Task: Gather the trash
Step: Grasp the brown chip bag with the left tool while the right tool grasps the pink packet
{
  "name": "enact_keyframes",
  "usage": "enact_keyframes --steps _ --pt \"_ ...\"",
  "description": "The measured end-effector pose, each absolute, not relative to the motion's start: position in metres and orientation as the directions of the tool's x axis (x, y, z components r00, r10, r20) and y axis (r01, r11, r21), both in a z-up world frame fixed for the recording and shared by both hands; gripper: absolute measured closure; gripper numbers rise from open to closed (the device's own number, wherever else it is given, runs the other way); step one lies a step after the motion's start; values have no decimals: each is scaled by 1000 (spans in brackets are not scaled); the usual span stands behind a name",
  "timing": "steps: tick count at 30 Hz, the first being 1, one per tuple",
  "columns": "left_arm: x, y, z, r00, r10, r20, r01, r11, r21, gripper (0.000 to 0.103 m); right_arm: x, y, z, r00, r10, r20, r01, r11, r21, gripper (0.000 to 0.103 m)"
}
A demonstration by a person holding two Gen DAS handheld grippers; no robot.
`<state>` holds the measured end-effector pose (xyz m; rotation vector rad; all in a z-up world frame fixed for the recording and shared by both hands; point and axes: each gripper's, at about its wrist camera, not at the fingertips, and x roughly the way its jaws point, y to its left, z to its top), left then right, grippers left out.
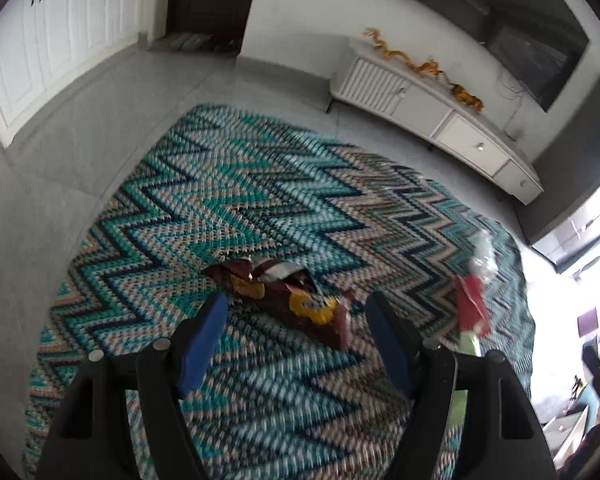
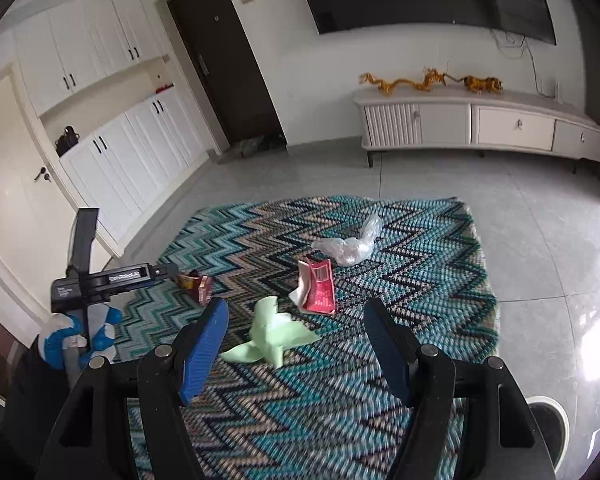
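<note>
On zigzag rug [image 2: 420, 264]: brown wrapper [image 1: 292, 304], both claws agape, empty.

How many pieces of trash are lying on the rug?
4: a brown snack bag at the left, a green paper nearest, a red packet mid-rug, a clear plastic bag farthest. The grippers may hide more.

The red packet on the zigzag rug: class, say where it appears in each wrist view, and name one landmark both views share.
Left wrist view: the red packet lies at lower right, right of the open left gripper, blurred.
Right wrist view: it lies near the middle, above the open right gripper, between the green paper and the clear plastic bag.
Shared landmark: the white cabinet bearing golden figurines.
</note>
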<state>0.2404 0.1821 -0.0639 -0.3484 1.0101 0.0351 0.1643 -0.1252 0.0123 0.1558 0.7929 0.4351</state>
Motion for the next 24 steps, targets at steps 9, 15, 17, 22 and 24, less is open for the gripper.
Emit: enact_keyframes --steps 9,15,17,22,24 --pt "271 176 -98 475 -102 -874 -225 946 -232 34 251 -90 -55 540 412 -734 -291 910 296 35" --pt "271 161 -104 491 -91 -866 -163 967 -194 57 281 -71 -93 490 375 -787 -268 924 273 45" --pt "268 158 -105 502 -110 -858 -139 969 -206 63 287 -74 -103 467 380 -798 -251 923 292 55" --pt "251 155 -101 532 -209 -821 -81 952 -295 77 279 -86 -100 466 409 -785 -250 912 326 74" --pt "240 149 -94 550 -223 -805 -56 952 -302 79 270 -91 -94 464 424 -778 -252 905 343 75"
